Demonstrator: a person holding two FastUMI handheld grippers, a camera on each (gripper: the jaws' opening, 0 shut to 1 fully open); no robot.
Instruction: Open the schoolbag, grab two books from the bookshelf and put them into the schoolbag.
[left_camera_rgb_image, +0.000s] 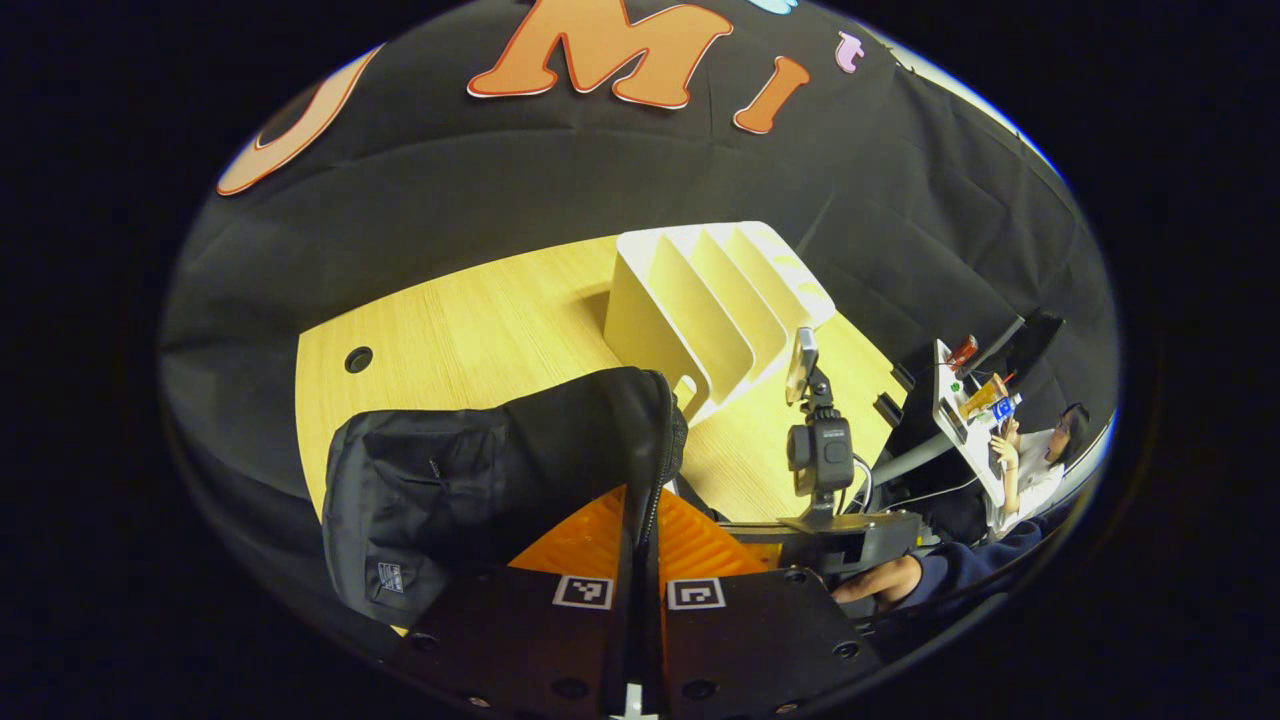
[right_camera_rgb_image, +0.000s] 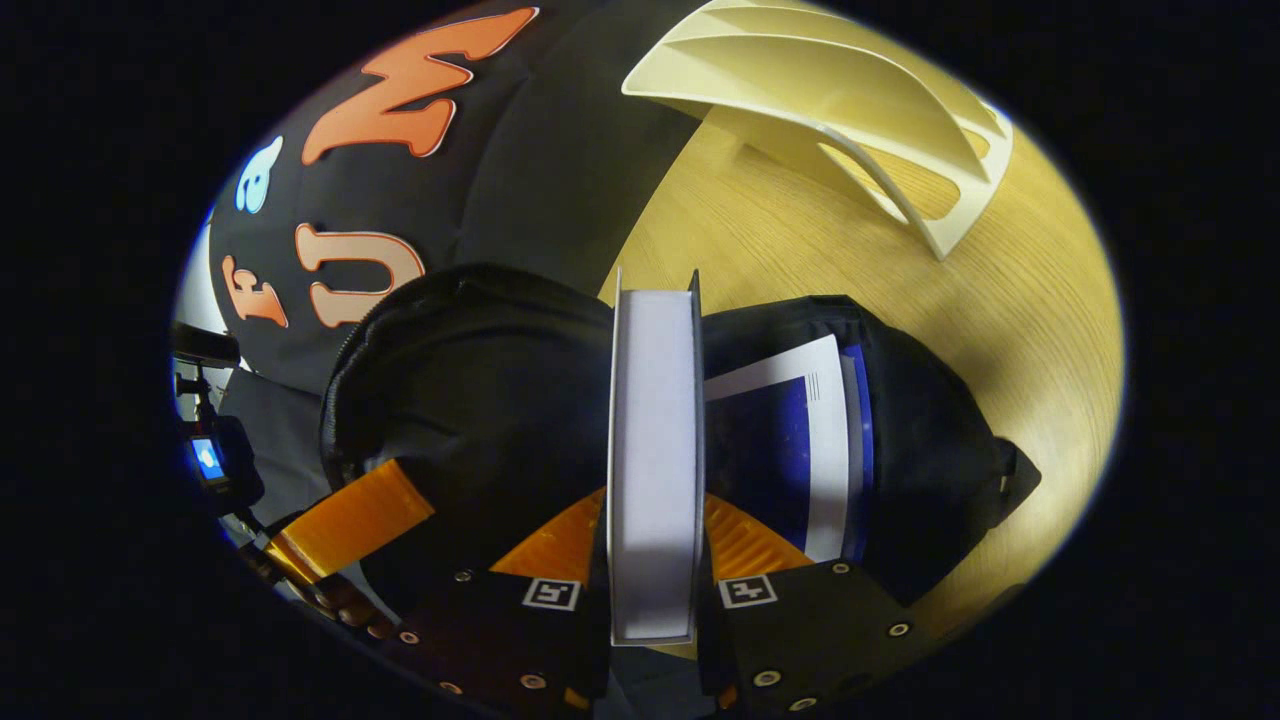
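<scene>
Right tongs (right_camera_rgb_image: 655, 590) are gripping a white book (right_camera_rgb_image: 655, 440) spine-up, nearest the lens, hanging over the open schoolbag (right_camera_rgb_image: 480, 400). Left tongs (left_camera_rgb_image: 640, 560) are clenching the bag's zipper edge (left_camera_rgb_image: 655, 450), likely pulling the mouth wide so the book is getting room to slide in. Bench (left_camera_rgb_image: 480, 330) is lying open around the bag. Bookshelf (left_camera_rgb_image: 710, 300) is standing empty behind it. One blue book (right_camera_rgb_image: 790, 450) is already sitting inside, leaving a narrow slot beside it.
</scene>
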